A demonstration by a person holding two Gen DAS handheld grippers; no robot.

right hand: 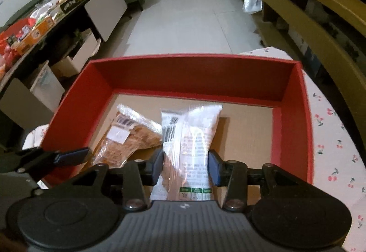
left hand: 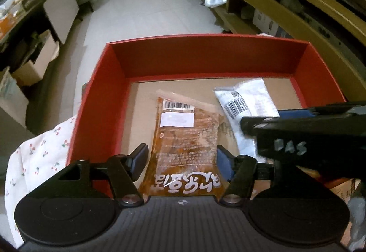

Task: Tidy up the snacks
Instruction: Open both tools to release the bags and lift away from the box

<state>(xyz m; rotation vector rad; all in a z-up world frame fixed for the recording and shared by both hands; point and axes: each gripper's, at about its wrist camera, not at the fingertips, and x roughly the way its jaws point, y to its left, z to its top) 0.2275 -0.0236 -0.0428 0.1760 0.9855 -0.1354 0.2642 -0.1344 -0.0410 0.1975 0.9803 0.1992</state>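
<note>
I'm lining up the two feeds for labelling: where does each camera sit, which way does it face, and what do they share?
Left wrist: sits on the left gripper, looking forward and down into the red box; its open pads flank the brown snack packet; the right gripper intrudes from the right.
Right wrist: sits on the right gripper, facing the same way; its pads clamp the white snack packet; the left gripper enters at left.
Shared: box, both packets, cherry-print cloth, tiled floor.
</note>
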